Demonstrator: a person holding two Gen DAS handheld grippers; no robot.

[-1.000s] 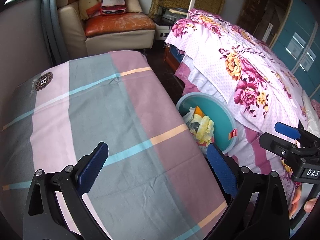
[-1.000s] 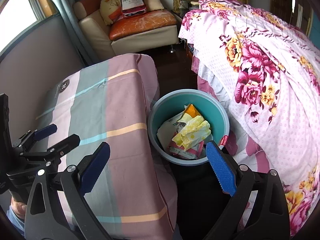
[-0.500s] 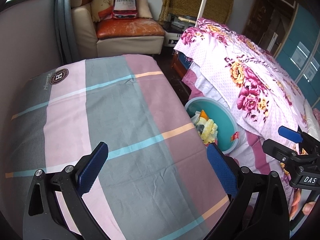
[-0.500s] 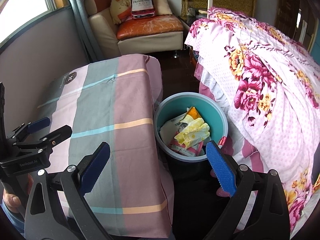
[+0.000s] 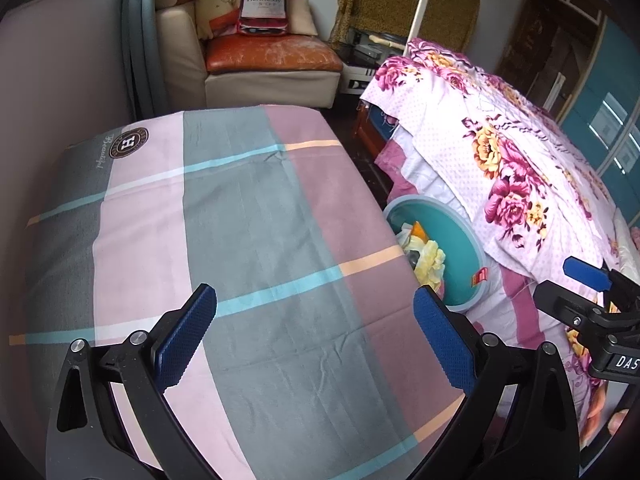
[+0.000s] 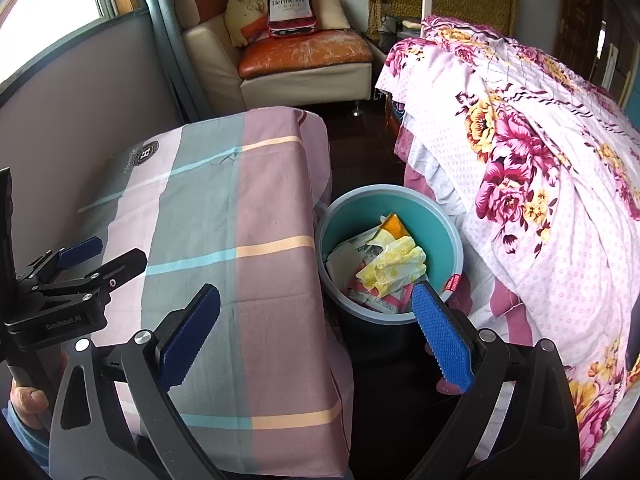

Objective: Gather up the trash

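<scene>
A teal bin (image 6: 444,224) stands on the dark floor between the cloth-covered table (image 6: 224,216) and the bed (image 6: 540,168). Inside it lie crumpled yellow paper (image 6: 394,268), an orange scrap and pink wrappers. In the left wrist view the bin (image 5: 460,256) shows past the table's right edge. My left gripper (image 5: 316,336) hangs open over the striped cloth (image 5: 248,216), nothing between its blue pads. My right gripper (image 6: 316,332) is open above the table's right edge and the bin's near rim, also holding nothing. Each gripper appears in the other's view: the right gripper (image 5: 576,292), the left gripper (image 6: 92,260).
A beige and orange sofa (image 5: 272,64) with a red bottle-shaped bag (image 5: 262,8) stands at the back. The floral bedspread (image 5: 512,152) hangs close over the bin's far side. A grey wall and curtain (image 6: 160,32) run along the left. A hand (image 6: 28,400) grips the left tool.
Both grippers have pulled back and risen, so more of the table and room shows. The bin looks farther from each gripper. Both jaws stay open.
</scene>
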